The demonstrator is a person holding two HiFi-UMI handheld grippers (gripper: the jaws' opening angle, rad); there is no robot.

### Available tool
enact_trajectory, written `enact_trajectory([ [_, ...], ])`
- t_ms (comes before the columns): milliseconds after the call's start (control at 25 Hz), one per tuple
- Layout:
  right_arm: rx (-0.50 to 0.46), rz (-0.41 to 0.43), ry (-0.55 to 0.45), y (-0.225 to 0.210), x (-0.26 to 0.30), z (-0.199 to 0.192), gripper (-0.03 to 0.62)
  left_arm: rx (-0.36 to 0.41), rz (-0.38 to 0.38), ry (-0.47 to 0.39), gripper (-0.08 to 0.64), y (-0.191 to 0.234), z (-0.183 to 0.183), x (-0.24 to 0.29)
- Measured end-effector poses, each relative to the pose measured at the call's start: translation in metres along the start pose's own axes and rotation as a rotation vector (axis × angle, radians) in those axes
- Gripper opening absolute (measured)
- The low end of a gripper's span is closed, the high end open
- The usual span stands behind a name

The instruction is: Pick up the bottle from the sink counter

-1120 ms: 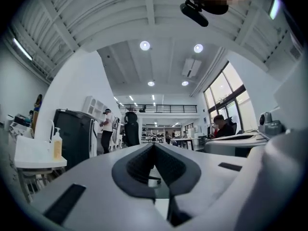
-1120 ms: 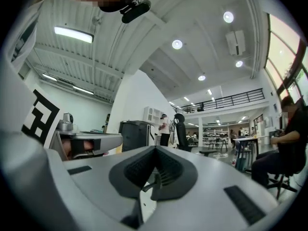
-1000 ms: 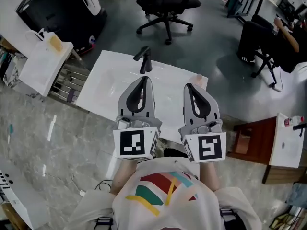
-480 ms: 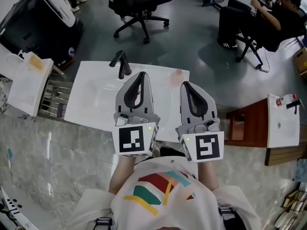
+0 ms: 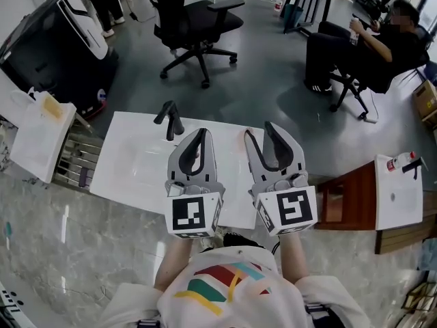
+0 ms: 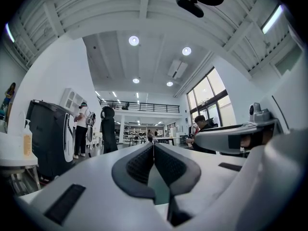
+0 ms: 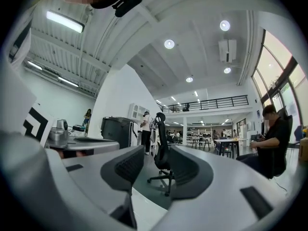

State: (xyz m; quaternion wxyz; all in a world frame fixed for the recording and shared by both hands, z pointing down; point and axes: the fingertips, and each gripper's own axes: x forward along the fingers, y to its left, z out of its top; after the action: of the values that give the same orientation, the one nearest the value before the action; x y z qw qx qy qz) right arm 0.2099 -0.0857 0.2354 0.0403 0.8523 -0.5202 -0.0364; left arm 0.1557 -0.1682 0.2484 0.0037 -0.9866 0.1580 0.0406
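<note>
**Q:** Left gripper (image 5: 201, 132), state?
**A:** My jaws are pressed together with nothing between them. It is held above the white sink counter (image 5: 130, 162), right of the faucet (image 5: 171, 120).

**Q:** Right gripper (image 5: 258, 129)?
**A:** My jaws are partway apart, opening, and empty.

**Q:** Bottle (image 5: 242, 137)?
**A:** Only a pale pinkish sliver at the counter's far edge, just beside my right gripper's jaw tip. Mostly hidden, so identification is uncertain.

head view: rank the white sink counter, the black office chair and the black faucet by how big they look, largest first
1. white sink counter
2. black office chair, farther off, so its true size is unsure
3. black faucet, clearly smallest
</note>
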Motion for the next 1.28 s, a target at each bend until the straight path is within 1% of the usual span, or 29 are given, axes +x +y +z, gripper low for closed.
enact_trajectory([
  [120, 0.042, 0.008, 0.025, -0.009, 0.01, -0.009, 0.238, 0.01, -0.006, 0.013, 0.018, -0.002, -0.006, 0.003],
  [160, 0.052, 0.009, 0.034, -0.011, 0.014, -0.014, 0.261, 0.013, -0.011, 0.017, 0.018, -0.002, -0.008, 0.004],
  [280, 0.077, 0.01, 0.056, -0.02, 0.025, -0.028, 0.298, 0.02, -0.011, 0.028, 0.018, -0.002, -0.013, 0.007],
  [600, 0.074, -0.003, 0.168, -0.032, 0.058, -0.09, 0.333, 0.017, 0.008, 0.087, 0.018, 0.006, -0.043, 0.009],
  [800, 0.066, -0.007, 0.257, -0.039, 0.081, -0.136, 0.353, -0.013, 0.023, 0.098, 0.018, 0.014, -0.059, 0.014],
  [880, 0.075, -0.001, 0.297, -0.04, 0.088, -0.155, 0.362, -0.024, 0.035, 0.122, 0.018, 0.018, -0.069, 0.015],
  [1040, 0.094, 0.004, 0.367, -0.048, 0.096, -0.193, 0.379, -0.006, 0.045, 0.173, 0.018, 0.023, -0.088, 0.018],
  [1160, 0.095, 0.0, 0.419, -0.052, 0.1, -0.222, 0.388, -0.036, 0.051, 0.194, 0.018, 0.022, -0.098, 0.02],
  [1280, 0.11, 0.007, 0.471, -0.053, 0.107, -0.25, 0.39, -0.045, 0.042, 0.213, 0.018, 0.024, -0.108, 0.023],
])
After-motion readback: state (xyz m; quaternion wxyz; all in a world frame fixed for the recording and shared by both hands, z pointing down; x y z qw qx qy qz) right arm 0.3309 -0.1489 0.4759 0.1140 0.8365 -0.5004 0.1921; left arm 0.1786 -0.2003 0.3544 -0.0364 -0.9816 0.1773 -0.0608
